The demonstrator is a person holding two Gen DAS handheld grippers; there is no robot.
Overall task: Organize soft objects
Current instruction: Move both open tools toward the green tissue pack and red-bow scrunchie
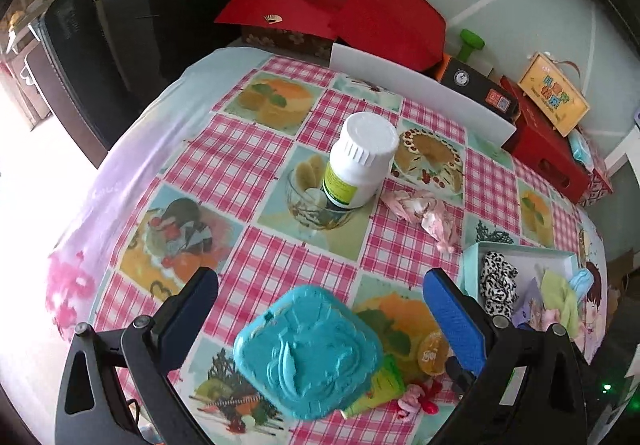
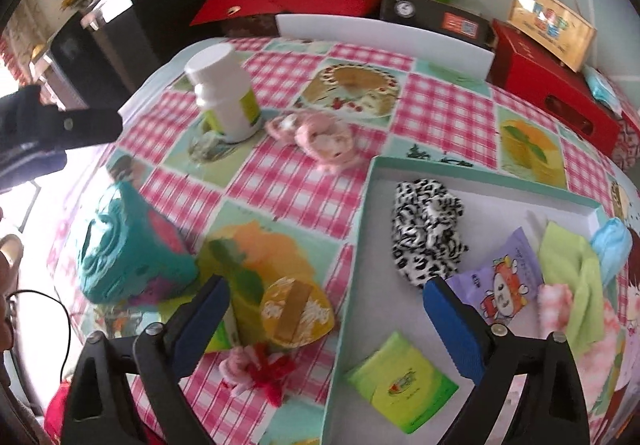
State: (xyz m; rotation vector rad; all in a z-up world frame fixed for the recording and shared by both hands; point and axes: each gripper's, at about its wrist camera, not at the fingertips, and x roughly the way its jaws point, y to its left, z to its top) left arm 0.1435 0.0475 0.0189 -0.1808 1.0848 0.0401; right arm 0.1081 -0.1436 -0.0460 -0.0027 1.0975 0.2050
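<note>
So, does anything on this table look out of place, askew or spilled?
Nothing spilled. The teal box lies tipped on its side, and the pink scrunchie sits crumpled on the cloth outside the tray.

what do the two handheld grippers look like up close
Both match. The left gripper and the right gripper each have two flat, textured blue finger pads on black angular arms fixed with round silver bolts. A thin black cable loops at the right view's left edge.
</note>
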